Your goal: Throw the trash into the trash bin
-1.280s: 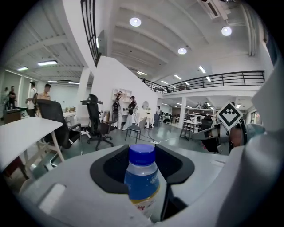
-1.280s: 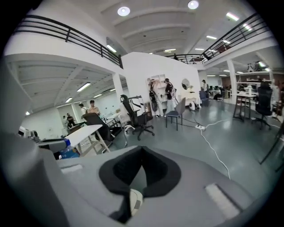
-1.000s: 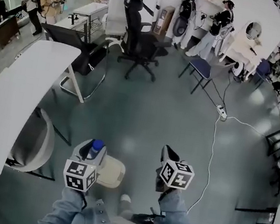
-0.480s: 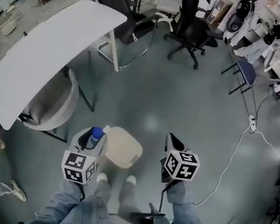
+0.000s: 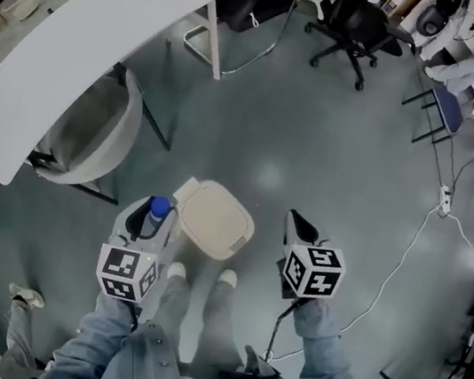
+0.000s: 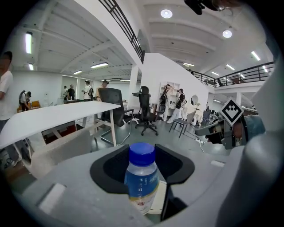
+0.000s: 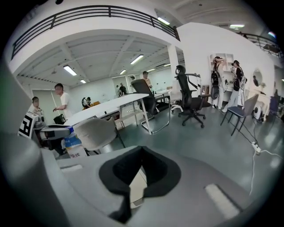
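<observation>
The left gripper (image 5: pixel 150 216) holds the blue-capped bottle (image 6: pixel 142 177) clamped just beside the closed trash bin (image 5: pixel 214 218), the right gripper (image 5: pixel 300 231) has its jaws together and empty, so opening the bin and dropping remain.

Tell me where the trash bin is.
Head view, lower centre: trash bin on the floor between left gripper and right gripper, just beyond the shoes.

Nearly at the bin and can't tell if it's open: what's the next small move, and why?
Probably bring the empty right gripper down to the trash bin's lid to open it: the lid looks shut, and the left gripper holds the bottle.
</observation>
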`<state>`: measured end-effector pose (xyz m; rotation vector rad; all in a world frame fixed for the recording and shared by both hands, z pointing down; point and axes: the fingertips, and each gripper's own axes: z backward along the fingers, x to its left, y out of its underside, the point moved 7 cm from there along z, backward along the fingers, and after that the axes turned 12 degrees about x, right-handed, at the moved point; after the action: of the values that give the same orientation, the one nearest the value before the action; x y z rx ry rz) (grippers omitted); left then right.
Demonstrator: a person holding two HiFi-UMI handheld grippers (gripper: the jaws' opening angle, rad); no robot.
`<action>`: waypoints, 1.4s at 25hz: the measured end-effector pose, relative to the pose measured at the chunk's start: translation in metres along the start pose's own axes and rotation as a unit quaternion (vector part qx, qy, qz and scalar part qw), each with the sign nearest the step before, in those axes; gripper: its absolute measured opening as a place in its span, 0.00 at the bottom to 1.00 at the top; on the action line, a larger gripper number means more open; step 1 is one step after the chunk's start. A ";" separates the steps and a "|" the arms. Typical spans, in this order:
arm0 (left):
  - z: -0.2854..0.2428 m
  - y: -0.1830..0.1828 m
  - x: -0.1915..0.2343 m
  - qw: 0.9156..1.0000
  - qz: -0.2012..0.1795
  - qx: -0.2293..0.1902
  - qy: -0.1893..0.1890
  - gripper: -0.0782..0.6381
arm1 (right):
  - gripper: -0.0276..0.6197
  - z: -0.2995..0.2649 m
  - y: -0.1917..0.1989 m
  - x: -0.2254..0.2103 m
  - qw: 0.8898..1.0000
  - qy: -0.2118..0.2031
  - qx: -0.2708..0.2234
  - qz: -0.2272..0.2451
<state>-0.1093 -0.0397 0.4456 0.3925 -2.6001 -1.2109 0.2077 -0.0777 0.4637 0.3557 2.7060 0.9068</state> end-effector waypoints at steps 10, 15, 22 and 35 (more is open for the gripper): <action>-0.048 0.080 0.001 0.998 0.040 0.042 -0.002 0.38 | 0.05 -0.061 0.080 -0.006 0.998 -0.008 0.062 -0.015; -0.069 0.104 -0.001 0.998 0.046 0.049 -0.003 0.38 | 0.05 -0.085 0.110 -0.008 0.996 -0.022 0.086 -0.027; -0.091 0.140 0.009 0.997 0.057 0.059 -0.012 0.38 | 0.05 -0.131 0.154 -0.013 0.992 -0.026 0.118 -0.032; -0.110 0.200 0.035 0.993 0.062 0.099 -0.019 0.38 | 0.05 -0.207 0.211 -0.003 0.985 -0.024 0.170 0.003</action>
<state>-0.1334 -0.0057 0.6727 0.2423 -2.7418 -0.9340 0.1747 -0.0289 0.7538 0.4476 2.8111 0.4259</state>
